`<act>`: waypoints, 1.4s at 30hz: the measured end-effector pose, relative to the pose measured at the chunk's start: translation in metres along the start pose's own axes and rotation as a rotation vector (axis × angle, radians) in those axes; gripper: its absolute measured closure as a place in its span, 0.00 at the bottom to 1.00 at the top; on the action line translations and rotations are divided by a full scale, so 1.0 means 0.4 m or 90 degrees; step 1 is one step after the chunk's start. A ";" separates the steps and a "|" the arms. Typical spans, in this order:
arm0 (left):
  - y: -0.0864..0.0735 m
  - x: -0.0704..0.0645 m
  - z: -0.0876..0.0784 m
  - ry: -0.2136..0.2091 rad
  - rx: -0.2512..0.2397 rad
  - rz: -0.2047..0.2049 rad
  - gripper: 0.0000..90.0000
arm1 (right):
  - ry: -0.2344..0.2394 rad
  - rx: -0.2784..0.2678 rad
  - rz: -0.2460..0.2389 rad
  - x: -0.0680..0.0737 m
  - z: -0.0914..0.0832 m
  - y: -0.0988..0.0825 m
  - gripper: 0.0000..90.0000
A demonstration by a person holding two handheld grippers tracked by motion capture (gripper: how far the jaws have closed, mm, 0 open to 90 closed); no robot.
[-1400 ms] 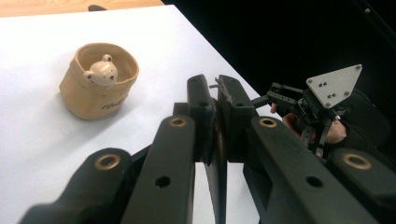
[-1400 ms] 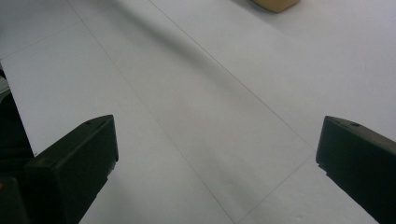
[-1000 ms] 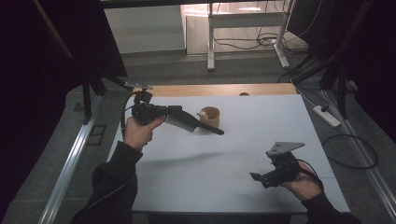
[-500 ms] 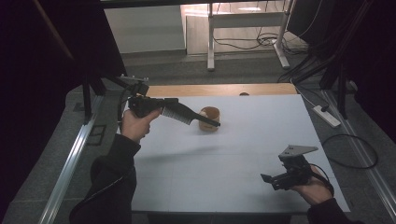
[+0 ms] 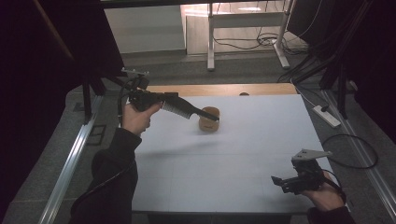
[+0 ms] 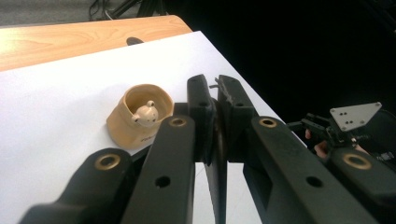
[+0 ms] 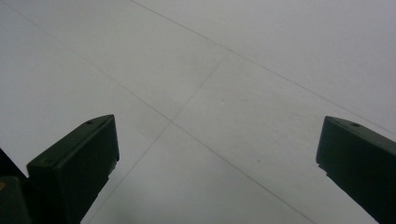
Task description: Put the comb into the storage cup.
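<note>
A small tan cup (image 5: 208, 122) lies tipped on its side on the white table (image 5: 233, 154), toward the back. Its mouth faces my left gripper, and a little bear figure (image 6: 144, 113) sits inside the cup (image 6: 135, 116). My left gripper (image 5: 214, 116) is held in the air, jaws pressed together, its tip just over the cup's near edge. In the left gripper view the shut jaws (image 6: 215, 100) point past the cup's right side, apart from it. My right gripper (image 5: 280, 183) is low by the table's front right corner, open. Its jaws (image 7: 217, 158) stand wide over bare table.
A strip of bare wood (image 5: 224, 88) runs along the table's back edge. A power strip (image 5: 327, 116) and cables (image 5: 350, 149) lie on the floor at the right. A metal rail (image 5: 70, 163) runs along the floor at the left.
My right hand has slid to the right along the front edge. My left hand has lifted a little and drawn back. The cup has stayed put.
</note>
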State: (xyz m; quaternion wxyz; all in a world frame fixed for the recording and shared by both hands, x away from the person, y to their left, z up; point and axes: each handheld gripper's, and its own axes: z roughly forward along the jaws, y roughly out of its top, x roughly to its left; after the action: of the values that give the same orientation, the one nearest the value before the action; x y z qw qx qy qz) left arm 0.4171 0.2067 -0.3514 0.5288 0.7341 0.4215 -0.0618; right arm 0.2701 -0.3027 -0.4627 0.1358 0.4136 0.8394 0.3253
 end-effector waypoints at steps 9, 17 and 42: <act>0.027 0.003 0.002 0.020 0.001 -0.001 0.93 | -0.009 -0.009 0.018 -0.001 -0.024 -0.012 0.00; 0.052 0.008 0.002 0.041 -0.001 -0.002 0.93 | -0.012 -0.015 0.024 0.000 -0.038 -0.021 0.00; 0.088 0.058 0.040 0.083 0.009 -0.020 0.93 | -0.004 -0.012 0.014 0.002 -0.038 -0.022 0.00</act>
State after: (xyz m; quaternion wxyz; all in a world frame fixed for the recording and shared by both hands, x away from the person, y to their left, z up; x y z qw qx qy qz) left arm 0.4618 0.2034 -0.3453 0.4942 0.7336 0.4658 -0.0248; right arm 0.2568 -0.3127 -0.4571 0.1391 0.4228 0.8311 0.3336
